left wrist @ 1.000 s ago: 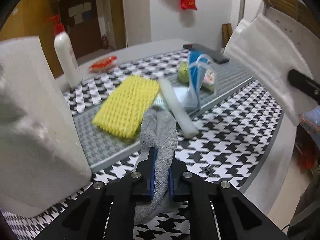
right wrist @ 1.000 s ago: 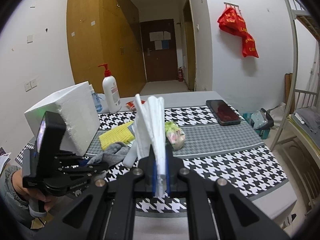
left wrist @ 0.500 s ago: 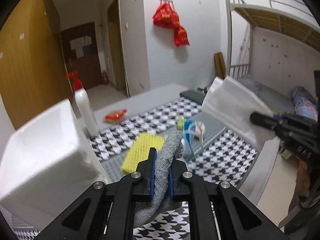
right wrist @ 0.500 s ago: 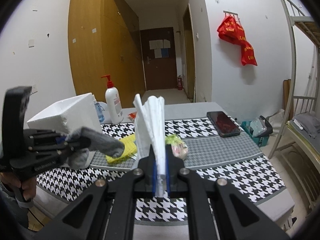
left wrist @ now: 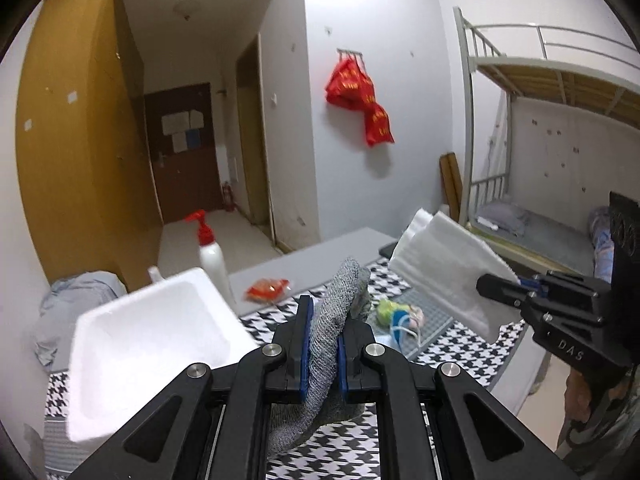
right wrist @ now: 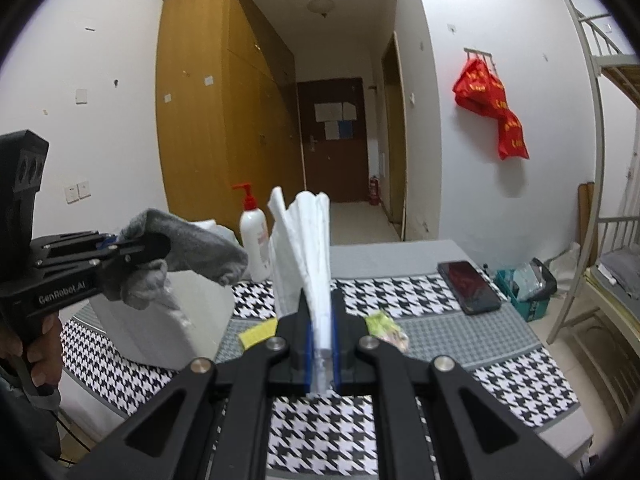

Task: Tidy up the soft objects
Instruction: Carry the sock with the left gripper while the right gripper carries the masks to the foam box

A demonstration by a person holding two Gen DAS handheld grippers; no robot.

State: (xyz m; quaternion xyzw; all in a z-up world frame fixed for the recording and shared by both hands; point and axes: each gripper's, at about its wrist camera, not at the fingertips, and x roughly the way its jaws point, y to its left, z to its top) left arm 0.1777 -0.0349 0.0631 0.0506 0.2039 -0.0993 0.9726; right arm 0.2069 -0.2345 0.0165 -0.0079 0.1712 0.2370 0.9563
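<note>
Houndstooth cloth is covering the counter in the left wrist view, with a bunk bed standing behind it and a red bag hanging on the white wall. Above the cloth, the left gripper is clenching its fingers on a grey sock, which is arching up past the tips and drooping below them. Just left of it, an open white foam box is sitting on the counter, with a pump bottle behind it. At right, the right gripper is pinching a folded white foam sheet in the air. From the right wrist view, the right gripper is squeezing the foam sheet upright between its fingers, while a hand at left is carrying the left gripper with the sock above the foam box. A dark phone is lying farther right on the counter.
</note>
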